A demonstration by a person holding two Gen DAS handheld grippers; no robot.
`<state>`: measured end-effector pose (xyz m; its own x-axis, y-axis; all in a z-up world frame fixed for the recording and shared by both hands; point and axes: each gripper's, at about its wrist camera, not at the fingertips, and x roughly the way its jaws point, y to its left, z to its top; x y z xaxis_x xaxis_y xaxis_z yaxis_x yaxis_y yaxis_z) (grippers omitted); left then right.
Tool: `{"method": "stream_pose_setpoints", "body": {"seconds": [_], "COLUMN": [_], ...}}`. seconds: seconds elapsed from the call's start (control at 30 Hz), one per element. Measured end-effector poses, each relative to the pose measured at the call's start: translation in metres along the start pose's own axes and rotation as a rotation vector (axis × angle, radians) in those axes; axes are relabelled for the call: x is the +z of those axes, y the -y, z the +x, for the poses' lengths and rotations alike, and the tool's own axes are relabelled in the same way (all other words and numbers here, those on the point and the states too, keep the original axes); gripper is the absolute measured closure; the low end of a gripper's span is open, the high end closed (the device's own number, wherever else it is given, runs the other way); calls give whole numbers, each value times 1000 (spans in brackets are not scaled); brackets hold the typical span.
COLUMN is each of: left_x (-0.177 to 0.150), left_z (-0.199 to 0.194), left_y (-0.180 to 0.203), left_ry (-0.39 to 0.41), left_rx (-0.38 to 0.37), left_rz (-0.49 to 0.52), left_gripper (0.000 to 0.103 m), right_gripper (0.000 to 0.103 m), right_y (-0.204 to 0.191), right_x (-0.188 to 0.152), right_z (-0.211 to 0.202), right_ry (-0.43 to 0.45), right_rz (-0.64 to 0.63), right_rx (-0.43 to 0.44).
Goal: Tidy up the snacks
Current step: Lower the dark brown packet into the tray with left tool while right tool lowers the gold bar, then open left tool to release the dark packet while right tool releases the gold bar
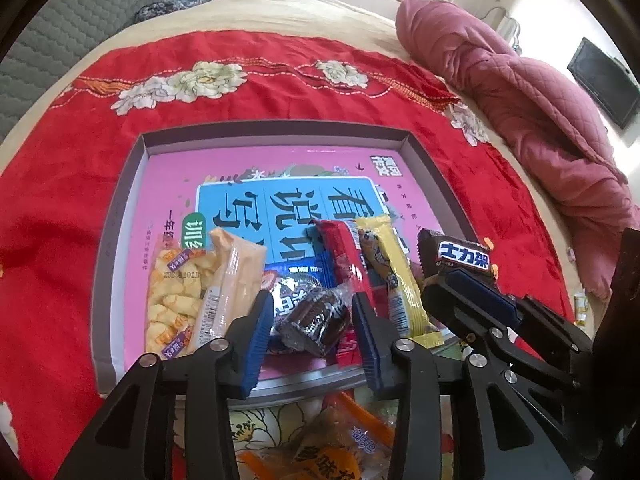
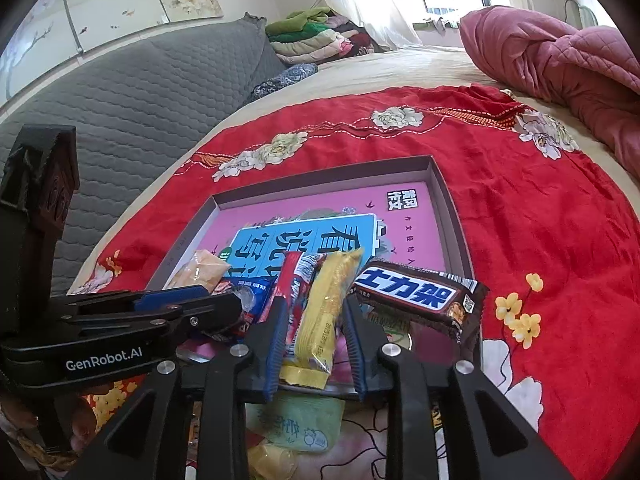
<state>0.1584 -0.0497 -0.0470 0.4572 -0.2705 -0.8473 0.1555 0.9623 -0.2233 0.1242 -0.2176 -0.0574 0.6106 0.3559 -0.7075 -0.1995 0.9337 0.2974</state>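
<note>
A grey tray with a pink printed bottom lies on the red cloth. In its near end lie a puffed-snack bag, a pale wafer pack, a chocolate cookie pack, a red bar and a yellow bar. My left gripper is open around the cookie pack. My right gripper is open astride the yellow bar. A brown Snickers bar rests on the tray's right rim, beside the right gripper; it also shows in the left wrist view.
More wrapped snacks lie on the cloth in front of the tray: an orange pack and a green pack. A pink quilt is heaped at the right. A grey headboard stands at the left.
</note>
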Motion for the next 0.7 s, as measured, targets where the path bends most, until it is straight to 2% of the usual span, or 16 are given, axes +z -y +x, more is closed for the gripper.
{"method": "stream_pose_setpoints", "body": {"seconds": [0.43, 0.57, 0.7], "left_x": [2, 2, 1], "left_z": [-18, -26, -33], "left_y": [4, 5, 5], "left_ry": [31, 42, 52], "left_rx": [-4, -5, -6], "left_rz": [10, 12, 11], "left_gripper": [57, 52, 51], "right_gripper": [74, 67, 66], "right_y": [-2, -1, -1], "right_x": [1, 2, 1], "right_z": [-13, -18, -25], "right_ry": [29, 37, 46], "right_rz": [1, 9, 18], "right_rx": [4, 8, 10]}}
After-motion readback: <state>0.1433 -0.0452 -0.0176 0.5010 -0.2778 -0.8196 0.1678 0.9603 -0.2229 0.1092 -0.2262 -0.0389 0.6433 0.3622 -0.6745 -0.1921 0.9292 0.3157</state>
